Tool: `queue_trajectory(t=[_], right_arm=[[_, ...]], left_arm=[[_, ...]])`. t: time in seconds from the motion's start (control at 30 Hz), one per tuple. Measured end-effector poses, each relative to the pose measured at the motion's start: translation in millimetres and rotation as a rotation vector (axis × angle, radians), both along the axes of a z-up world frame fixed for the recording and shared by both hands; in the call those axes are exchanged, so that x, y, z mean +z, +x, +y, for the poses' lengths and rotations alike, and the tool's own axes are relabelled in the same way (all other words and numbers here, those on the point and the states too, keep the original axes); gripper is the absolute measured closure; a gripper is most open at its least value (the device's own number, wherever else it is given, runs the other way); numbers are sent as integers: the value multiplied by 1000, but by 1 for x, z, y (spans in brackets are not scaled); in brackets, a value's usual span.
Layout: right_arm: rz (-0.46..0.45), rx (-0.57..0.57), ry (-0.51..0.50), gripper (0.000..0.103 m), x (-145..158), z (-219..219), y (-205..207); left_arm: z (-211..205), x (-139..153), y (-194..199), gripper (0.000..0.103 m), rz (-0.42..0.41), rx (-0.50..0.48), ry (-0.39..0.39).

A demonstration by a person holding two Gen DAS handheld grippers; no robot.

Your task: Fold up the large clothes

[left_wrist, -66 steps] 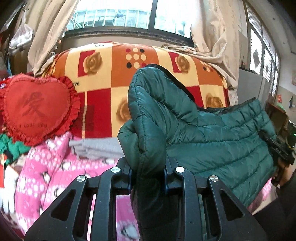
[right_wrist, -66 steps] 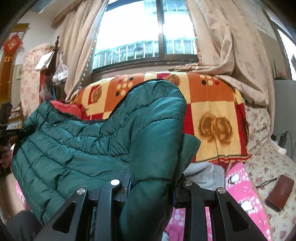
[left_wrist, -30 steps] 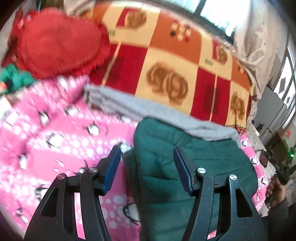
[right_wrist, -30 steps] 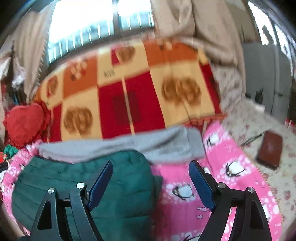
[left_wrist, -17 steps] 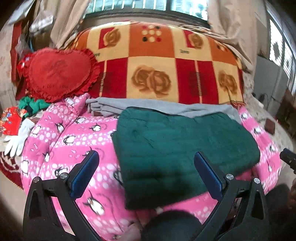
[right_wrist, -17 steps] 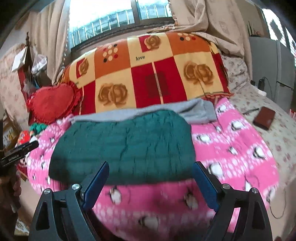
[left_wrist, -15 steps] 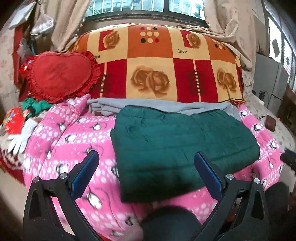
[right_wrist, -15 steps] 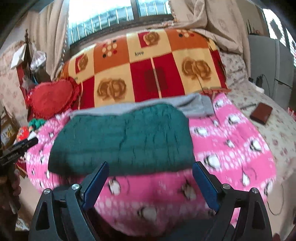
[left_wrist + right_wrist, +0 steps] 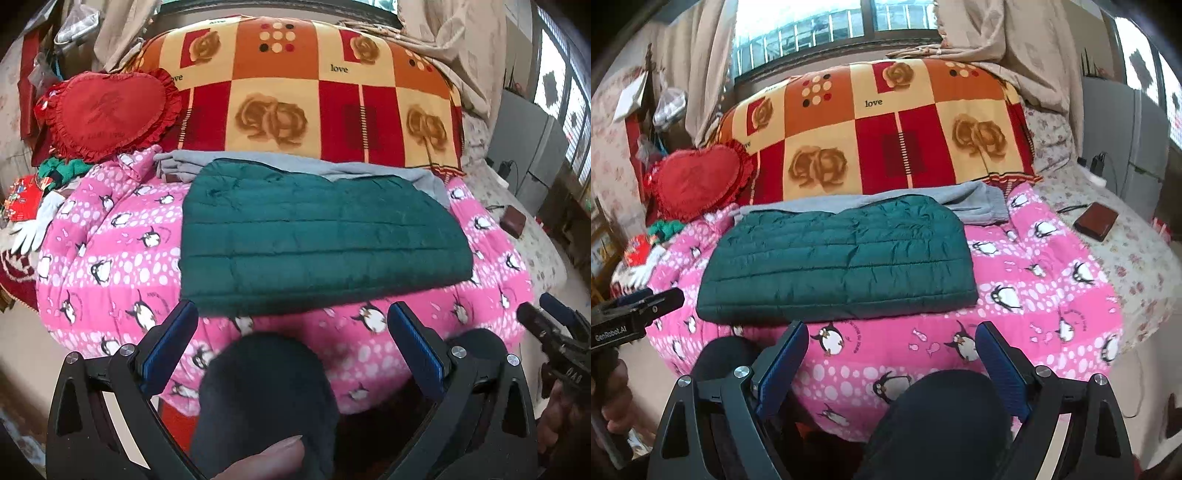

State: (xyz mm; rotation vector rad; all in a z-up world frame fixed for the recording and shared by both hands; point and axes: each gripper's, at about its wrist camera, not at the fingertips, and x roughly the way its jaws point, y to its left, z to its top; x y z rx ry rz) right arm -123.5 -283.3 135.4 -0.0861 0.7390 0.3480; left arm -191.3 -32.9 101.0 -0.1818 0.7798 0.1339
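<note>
Through the left wrist camera, my left gripper (image 9: 291,325) stood spread wide with nothing between its blue pads, held back from the bed over my dark-trousered knee (image 9: 266,398). The green quilted jacket (image 9: 321,240) lay folded flat on the pink penguin quilt (image 9: 110,266), its far edge overlapping a folded grey garment (image 9: 184,166). A red heart cushion (image 9: 107,110) leaned to the left against the rose-patterned blanket (image 9: 273,110). My right gripper (image 9: 554,332) showed at the right edge.

Through the right wrist camera, my right gripper (image 9: 890,347) was also spread and empty, its fingers short of the jacket (image 9: 842,258), which rested near the quilt's (image 9: 1034,295) front edge. The grey garment (image 9: 975,203) peeked out behind it. A brown wallet (image 9: 1096,220) lay well apart to the right on the floral sheet (image 9: 1137,266). My left gripper (image 9: 635,310) appeared at the left edge.
</note>
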Motion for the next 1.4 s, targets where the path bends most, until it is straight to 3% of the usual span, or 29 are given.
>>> queue_trajectory(t=[0.27, 1.4], right_arm=[[-108, 37, -91, 13, 15, 16, -25], [-96, 31, -89, 13, 16, 19, -24]], left_arm=[[-22, 3, -1, 0, 4, -1, 52], [-19, 0, 2, 0, 13, -16, 51]])
